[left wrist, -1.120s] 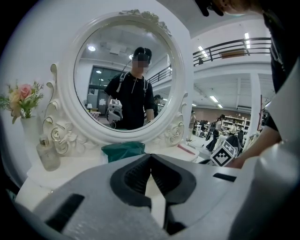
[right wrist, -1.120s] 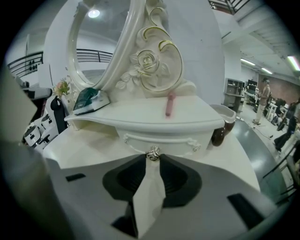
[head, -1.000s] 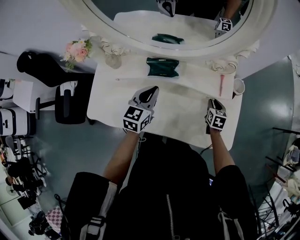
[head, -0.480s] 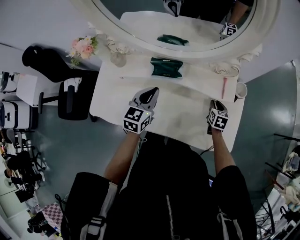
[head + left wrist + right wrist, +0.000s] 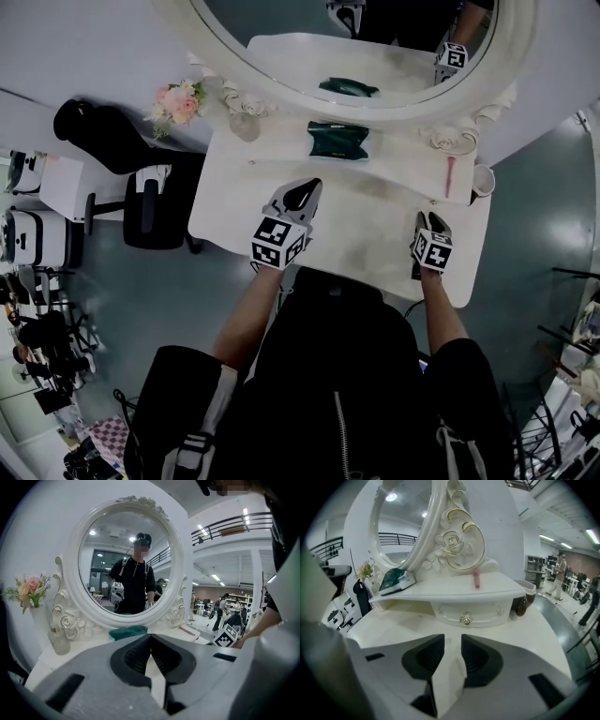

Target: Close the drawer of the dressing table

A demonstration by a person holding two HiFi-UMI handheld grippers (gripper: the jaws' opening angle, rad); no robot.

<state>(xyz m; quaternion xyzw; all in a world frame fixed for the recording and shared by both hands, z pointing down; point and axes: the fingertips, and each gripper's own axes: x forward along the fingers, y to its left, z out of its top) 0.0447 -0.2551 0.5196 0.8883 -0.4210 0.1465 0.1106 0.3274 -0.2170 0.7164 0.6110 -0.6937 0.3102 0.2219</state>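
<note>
The white dressing table [image 5: 375, 234] carries a low shelf [image 5: 454, 590] beneath the round mirror [image 5: 126, 564]. The small drawer [image 5: 487, 613] with its metal knob [image 5: 465, 618] sits under that shelf and looks pushed in. My right gripper [image 5: 453, 639] points at the drawer from a short way back. Its jaws have just been opening and stand apart, with nothing between them and nothing touched. In the head view it hovers near the table's right front [image 5: 429, 221]. My left gripper [image 5: 302, 194] hangs over the middle of the tabletop, its tips [image 5: 150, 638] closed together and empty.
On the shelf lie a green pouch [image 5: 338, 139] and a pink stick [image 5: 449, 174]. A dark cup [image 5: 521, 603] stands at the shelf's right end. A glass vase [image 5: 246, 127] and pink flowers [image 5: 180, 103] are at the left. A black chair [image 5: 150, 211] is left of the table.
My right gripper has drawn back slightly from the shelf toward the table's front edge. The left gripper has kept its place. The head view has shifted a little.
</note>
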